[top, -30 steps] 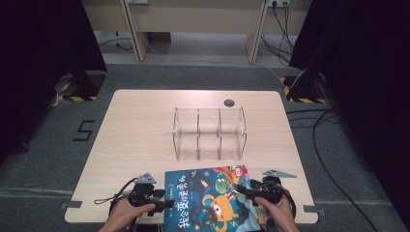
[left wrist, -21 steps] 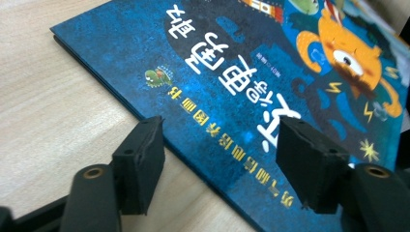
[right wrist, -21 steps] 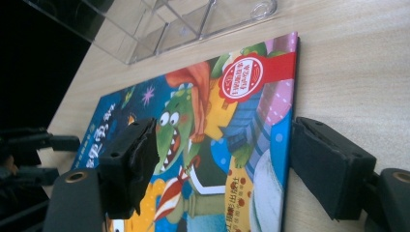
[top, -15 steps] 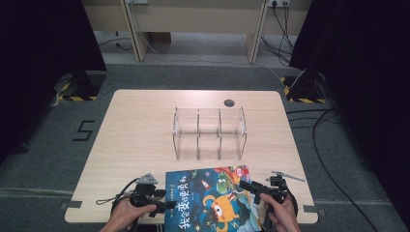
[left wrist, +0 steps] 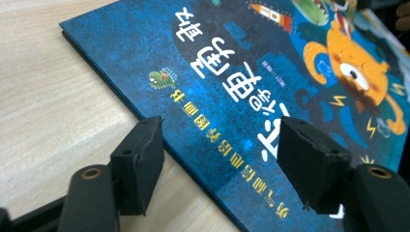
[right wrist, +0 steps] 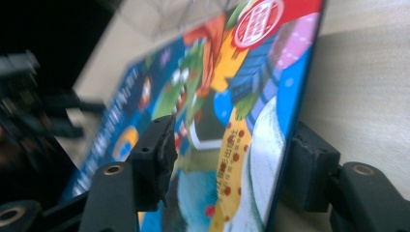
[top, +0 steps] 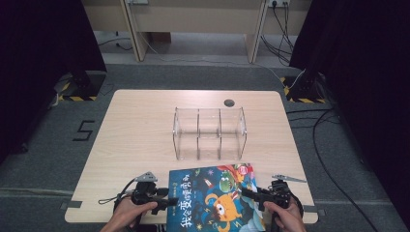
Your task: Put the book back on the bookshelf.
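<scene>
**1 picture book at the near edge, a gripper at each side**

There is 1 picture book (top: 215,195) on the tabletop (top: 140,135), lying at the near edge, right of the middle, its blue cover up with an orange cartoon creature on it. Its near end reaches the tabletop's edge.

There are 2 grippers. The left gripper (top: 167,199) sits at the book's left edge, held by the person's left hand (top: 126,217). In the left gripper view (left wrist: 220,154) its jaws stand apart, 1 over the bare wood beside the book and 1 over the cover, with the book's edge running between them; neither pad presses on it. The right gripper (top: 251,195) is at the book's right edge, held by the right hand (top: 285,218). In the right gripper view (right wrist: 232,159) its jaws have just been closing with the book's right edge between them: 1 pad stands over the cover, the other at the edge on the tabletop side. A gap shows at the cover pad, so they are not clamped.

Behind the book, near the middle of the tabletop, stands 1 clear acrylic rack (top: 209,133) with 3 compartments, just beyond the book's far edge. 1 dark round cable hole (top: 229,102) sits near the far edge. On the floor to the left, 1 mark reads 5 (top: 85,130).
</scene>
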Tool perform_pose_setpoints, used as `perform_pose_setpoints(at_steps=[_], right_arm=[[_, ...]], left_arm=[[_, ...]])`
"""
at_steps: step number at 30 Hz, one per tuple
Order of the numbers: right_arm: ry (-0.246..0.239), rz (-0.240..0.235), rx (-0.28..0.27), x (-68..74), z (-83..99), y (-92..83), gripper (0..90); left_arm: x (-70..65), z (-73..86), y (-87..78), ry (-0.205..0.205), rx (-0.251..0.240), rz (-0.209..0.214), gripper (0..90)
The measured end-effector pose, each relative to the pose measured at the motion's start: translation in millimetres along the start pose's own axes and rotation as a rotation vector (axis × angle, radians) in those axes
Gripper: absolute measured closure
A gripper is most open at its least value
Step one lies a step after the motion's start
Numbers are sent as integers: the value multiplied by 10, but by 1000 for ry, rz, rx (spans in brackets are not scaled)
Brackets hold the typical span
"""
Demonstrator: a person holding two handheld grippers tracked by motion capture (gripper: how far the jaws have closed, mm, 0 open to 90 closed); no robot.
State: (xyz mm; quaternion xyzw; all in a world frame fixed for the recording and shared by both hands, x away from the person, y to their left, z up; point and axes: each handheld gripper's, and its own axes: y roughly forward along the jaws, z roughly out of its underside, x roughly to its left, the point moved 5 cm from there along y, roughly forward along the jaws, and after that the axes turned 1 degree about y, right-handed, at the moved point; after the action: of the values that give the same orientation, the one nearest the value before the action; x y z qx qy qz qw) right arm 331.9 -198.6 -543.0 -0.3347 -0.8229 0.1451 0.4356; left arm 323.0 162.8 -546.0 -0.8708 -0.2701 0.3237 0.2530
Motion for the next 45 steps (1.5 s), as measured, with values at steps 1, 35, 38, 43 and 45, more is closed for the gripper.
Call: perform_pose_setpoints(at_steps=[1, 35, 38, 43, 45], right_arm=[[-24, 10, 14, -8, 17, 0, 436], [-400, -104, -270, 228, -264, -367, 566], [-419, -101, -283, 213, -289, -397, 564], [-448, -99, -298, 153, -328, -445, 558], [-458, -93, -303, 149, -343, -468, 558]], left_arm=[[0, -2, 6, 10, -4, -11, 295], [-10, -65, 106, 42, -32, -9, 258], [-37, -94, 158, 52, -30, 2, 254], [-66, -145, 227, 48, -24, 25, 248], [-76, -158, 249, 46, -24, 29, 241]])
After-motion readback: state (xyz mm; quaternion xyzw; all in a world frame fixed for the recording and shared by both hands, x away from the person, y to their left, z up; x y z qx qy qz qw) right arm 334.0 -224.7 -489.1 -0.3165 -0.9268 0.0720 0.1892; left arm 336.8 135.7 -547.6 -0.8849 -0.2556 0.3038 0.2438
